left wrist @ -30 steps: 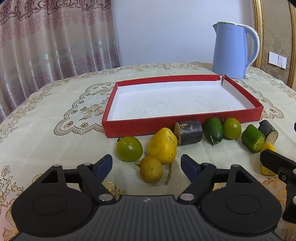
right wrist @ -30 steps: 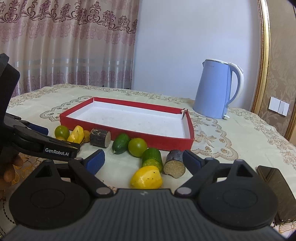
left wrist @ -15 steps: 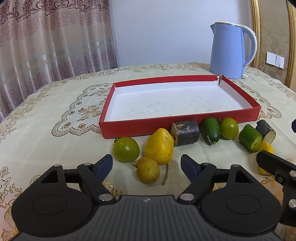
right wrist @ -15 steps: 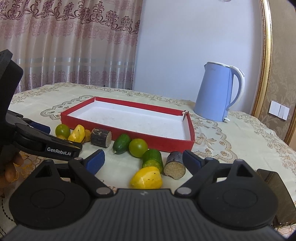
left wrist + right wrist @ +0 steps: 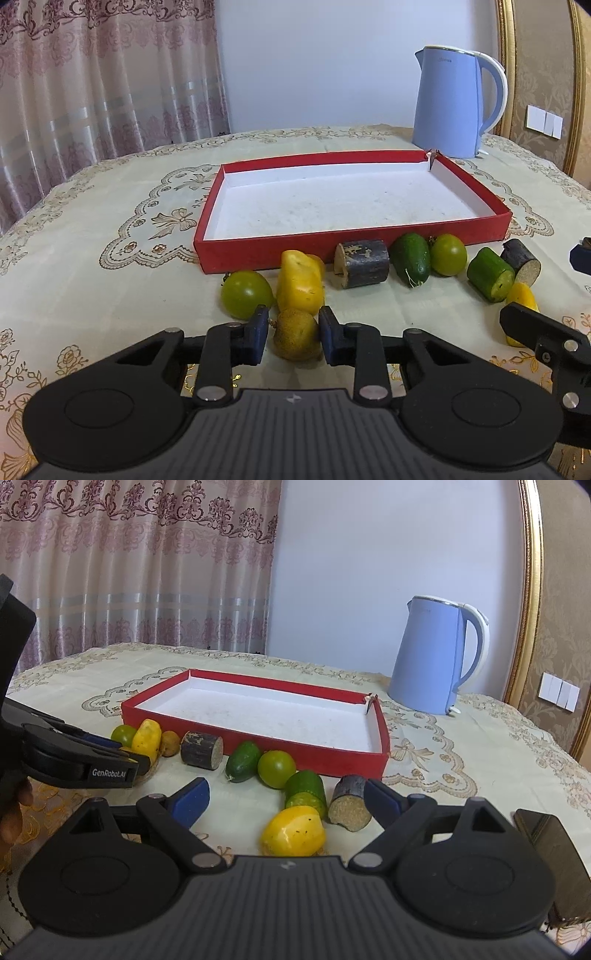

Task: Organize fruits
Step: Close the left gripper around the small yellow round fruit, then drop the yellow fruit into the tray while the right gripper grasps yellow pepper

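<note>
Left gripper (image 5: 291, 338) clamps the brown fruit (image 5: 295, 334) at the desk's near edge; right gripper (image 5: 284, 799) gapes empty. Round fruit could squirt out on lifting.

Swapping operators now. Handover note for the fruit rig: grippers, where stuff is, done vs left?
Left gripper: shut on the small brown fruit, which sits on the tablecloth, not lifted.
Right gripper: open, holding nothing; the yellow fruit lies just ahead between its fingers, untouched.
Red tray: nothing in it.
Along the tray's near wall: green tomato, yellow piece, dark log, cucumber, second tomato, cut cucumber, second dark log.
Done: first grasp only.
Left: likely move every piece into the tray.
</note>
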The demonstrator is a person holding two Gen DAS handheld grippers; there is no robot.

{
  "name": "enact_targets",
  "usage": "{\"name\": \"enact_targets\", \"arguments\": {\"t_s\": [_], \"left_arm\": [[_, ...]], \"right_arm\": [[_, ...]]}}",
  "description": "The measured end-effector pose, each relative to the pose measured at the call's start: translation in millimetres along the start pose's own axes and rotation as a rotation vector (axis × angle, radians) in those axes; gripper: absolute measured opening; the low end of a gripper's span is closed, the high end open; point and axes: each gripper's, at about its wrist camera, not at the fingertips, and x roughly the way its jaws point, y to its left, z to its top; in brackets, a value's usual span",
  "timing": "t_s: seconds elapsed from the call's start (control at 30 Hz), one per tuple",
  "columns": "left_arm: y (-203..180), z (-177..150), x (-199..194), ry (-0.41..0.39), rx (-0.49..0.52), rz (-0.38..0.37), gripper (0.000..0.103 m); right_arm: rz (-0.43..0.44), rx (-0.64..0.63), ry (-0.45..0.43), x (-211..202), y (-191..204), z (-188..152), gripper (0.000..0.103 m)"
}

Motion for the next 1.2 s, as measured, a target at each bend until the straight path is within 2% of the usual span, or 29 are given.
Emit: {"name": "enact_targets", "arguments": {"t_s": [0.1, 0.17, 0.27, 0.6, 0.7, 0.73, 0.8, 0.83, 1.2], "left_arm": [[1.4, 0.6, -8.3, -0.018, -0.001, 0.003, 0.029], [1.7, 1.9, -15.2, -0.042, 0.004, 0.015, 0.029], [1.6, 5.4, -23.0, -0.072, 0.017, 0.034, 0.029], [2.0, 6.2, -23.1, -0.067, 0.017, 0.034, 0.029], [1.1, 5.6, -23.8, -0.069, 0.021, 0.032, 0.029], [0.7, 5.4, -23.7, -0.070, 0.022, 0.032, 0.029], [0.1, 5.0, -22.8, -0.067, 0.024, 0.032, 0.029], [0.0, 5.1, -22.4, -0.065, 0.025, 0.032, 0.029], [1.0, 9.1, -26.9, -0.081, 0.019, 0.042, 0.029]], "right_arm": [[0.003, 0.003, 0.014, 0.7, 0.0, -1.4, 0.083], [0.011, 0.007, 0.030, 1.4, -0.8, -2.9, 0.072], [0.028, 0.020, 0.059, 5.6, -2.2, -6.1, 0.061], [0.045, 0.068, 0.128, 20.8, -11.9, -11.9, 0.058], [0.064, 0.101, 0.161, 27.9, -17.4, -15.2, 0.050], [0.060, 0.103, 0.165, 29.4, -18.3, -16.2, 0.041], [0.066, 0.104, 0.164, 29.5, -19.8, -16.7, 0.035], [0.070, 0.106, 0.161, 28.7, -20.3, -16.5, 0.029], [0.078, 0.075, 0.095, 13.2, -16.9, -4.6, 0.027]]}}
